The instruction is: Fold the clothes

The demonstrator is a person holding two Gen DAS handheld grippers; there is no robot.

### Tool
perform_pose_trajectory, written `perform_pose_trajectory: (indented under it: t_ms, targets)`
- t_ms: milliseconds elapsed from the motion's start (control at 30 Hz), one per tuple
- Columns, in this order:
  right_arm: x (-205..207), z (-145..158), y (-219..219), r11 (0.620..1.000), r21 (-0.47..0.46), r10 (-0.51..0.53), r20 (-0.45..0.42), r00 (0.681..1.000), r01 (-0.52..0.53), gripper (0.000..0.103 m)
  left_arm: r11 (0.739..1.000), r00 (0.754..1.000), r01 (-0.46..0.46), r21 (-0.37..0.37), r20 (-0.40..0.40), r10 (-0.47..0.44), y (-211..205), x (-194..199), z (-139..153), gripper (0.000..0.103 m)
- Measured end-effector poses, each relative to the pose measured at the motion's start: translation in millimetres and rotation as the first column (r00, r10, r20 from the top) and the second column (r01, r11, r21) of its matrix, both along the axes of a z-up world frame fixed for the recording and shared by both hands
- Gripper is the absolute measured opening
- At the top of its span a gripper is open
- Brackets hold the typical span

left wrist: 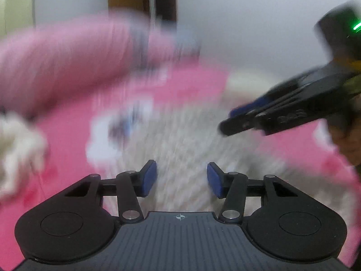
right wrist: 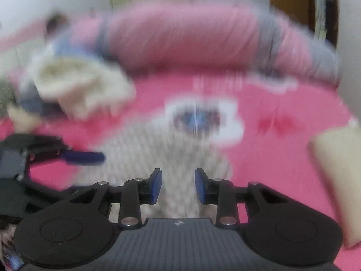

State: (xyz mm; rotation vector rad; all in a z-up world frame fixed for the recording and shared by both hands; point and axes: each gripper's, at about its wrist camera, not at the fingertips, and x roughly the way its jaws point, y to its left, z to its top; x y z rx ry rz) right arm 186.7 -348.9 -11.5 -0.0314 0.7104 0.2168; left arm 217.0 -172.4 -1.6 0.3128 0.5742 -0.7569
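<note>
While everything's blurry, both my left gripper [left wrist: 181,179] and right gripper [right wrist: 178,186] hang part-open and empty above the cream knit garment [left wrist: 180,140], pink bedsheet [left wrist: 67,135] all round, no readable writing.

No words or numbers can be read anywhere. The only signs are small marks on the ribbed grey plates at the bottom middle of each view: a crosshair mark [left wrist: 179,217] on the left gripper's [left wrist: 181,178] plate, and a small pale logo mark [right wrist: 178,223] on the right gripper's [right wrist: 178,186] plate, too blurred to make out.
</note>
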Motion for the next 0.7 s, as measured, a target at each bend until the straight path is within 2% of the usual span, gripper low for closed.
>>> perform_pose_trajectory:
  t_ms: [67,167,267,333,400,433,500,533,600,700]
  targets:
    - [14,-46,6,0.998,-0.057,0.009,-0.054,0.999,-0.012,0.033,0.999,0.996,0.030,0.034,0.085,-0.032,-4,-12,-19,0.055]
    - [15,-33,-4,1.000,0.012,-0.019,-0.101,0.995,0.020,0.033,0.999,0.997,0.017,0.028,0.080,-0.019,-4,-14,-18,0.056]
    - [19,-17,-1,1.000,-0.015,-0.008,-0.114,0.993,0.007,0.033,0.999,0.995,0.048,0.014,0.082,-0.049,3,-11,-2,0.056]
    - [17,9,-2,1.000,0.014,-0.007,-0.056,0.998,0.007,0.033,0.997,0.990,0.071,-0.003,0.121,-0.070,2,-2,11,0.056]
    - [19,26,-1,1.000,-0.011,-0.010,0.021,1.000,0.010,0.033,0.997,0.986,0.078,-0.010,0.147,-0.076,-5,10,20,0.056]
    - [27,21,-1,1.000,-0.024,-0.017,0.016,1.000,0.017,0.033,0.998,0.989,0.066,-0.004,0.132,-0.064,-12,20,19,0.056]
    - [44,10,-1,0.998,-0.052,-0.031,0.005,1.000,0.031,0.033,0.999,0.999,0.028,0.030,0.023,-0.029,-28,46,1,0.055]
    - [50,-13,-3,0.998,-0.059,-0.034,-0.023,0.999,0.033,0.033,0.998,1.000,0.025,0.056,-0.015,-0.024,-34,54,-10,0.055]
    - [62,-56,-7,0.997,-0.072,-0.041,-0.074,0.996,0.036,0.034,0.992,0.999,0.037,0.124,0.026,-0.041,-46,49,-25,0.055]
    - [52,-40,-32,0.995,0.044,-0.085,-0.060,0.995,0.088,0.034,0.986,0.996,0.039,0.160,0.077,-0.051,-49,38,-22,0.055]
